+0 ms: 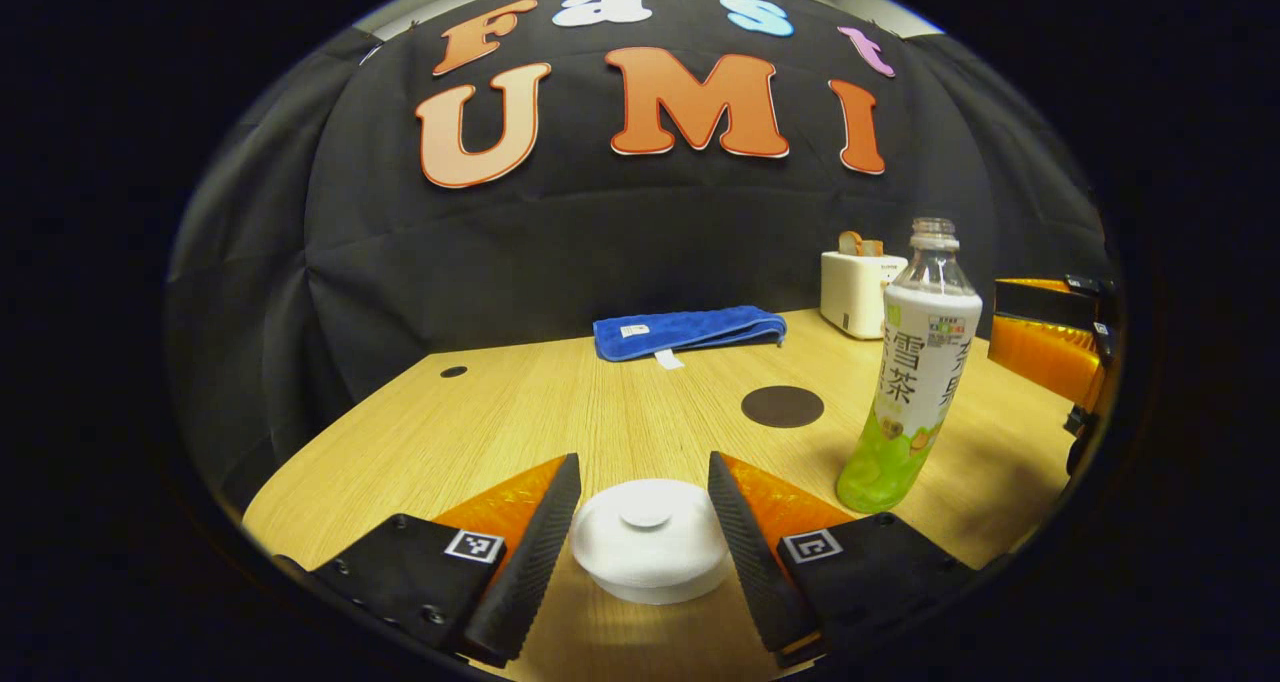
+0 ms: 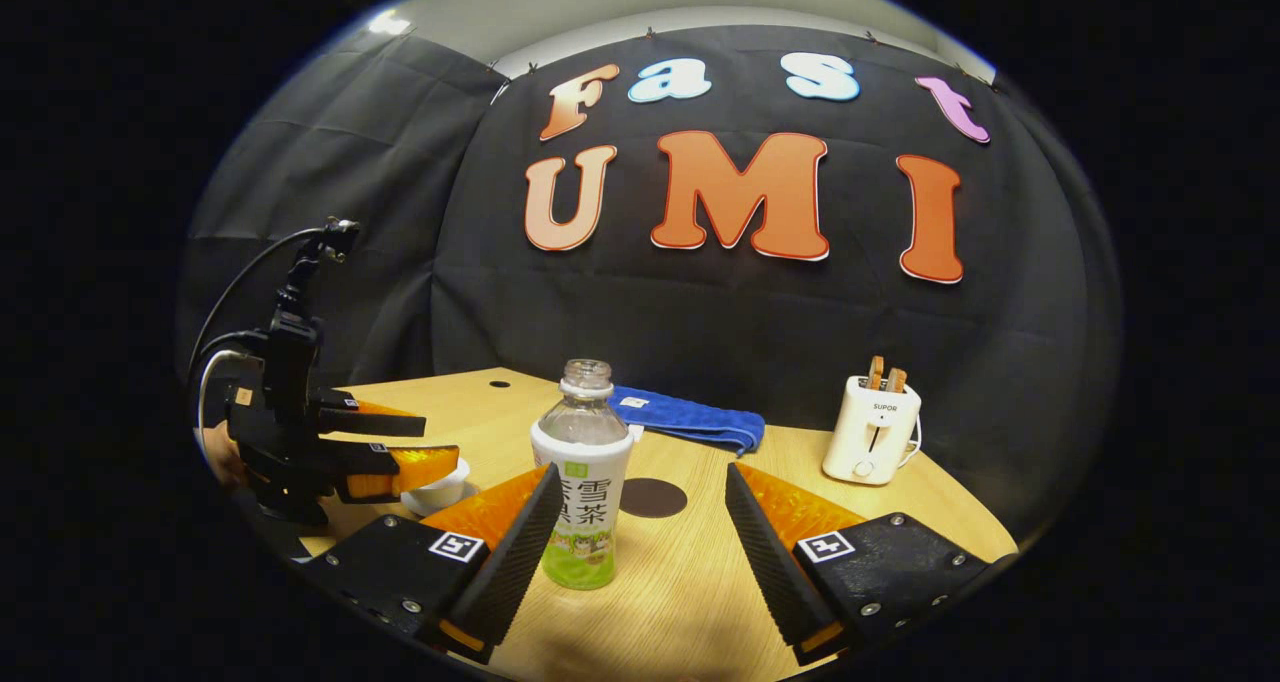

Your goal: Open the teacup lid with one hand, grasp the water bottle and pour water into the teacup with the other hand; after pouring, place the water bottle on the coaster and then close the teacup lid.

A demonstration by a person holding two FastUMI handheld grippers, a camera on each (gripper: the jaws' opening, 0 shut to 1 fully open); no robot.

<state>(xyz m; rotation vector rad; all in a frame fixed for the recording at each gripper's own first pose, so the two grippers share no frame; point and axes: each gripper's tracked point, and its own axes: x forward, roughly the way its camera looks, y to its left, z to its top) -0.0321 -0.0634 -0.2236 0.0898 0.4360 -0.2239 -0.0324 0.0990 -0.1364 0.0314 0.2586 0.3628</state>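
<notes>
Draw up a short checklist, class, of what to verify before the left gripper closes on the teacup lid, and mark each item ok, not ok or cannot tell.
1. Left gripper open, one finger on each side of the teacup lid: ok.
2. Fingers touching the lid: not ok, a gap shows on both sides.
3. Lid seated on the teacup: ok.
4. Water bottle upright and uncapped: ok.
5. Right gripper open, bottle beside its left finger and off centre: not ok for a grasp.
6. Coaster bare, ready for the bottle: ok.
</notes>
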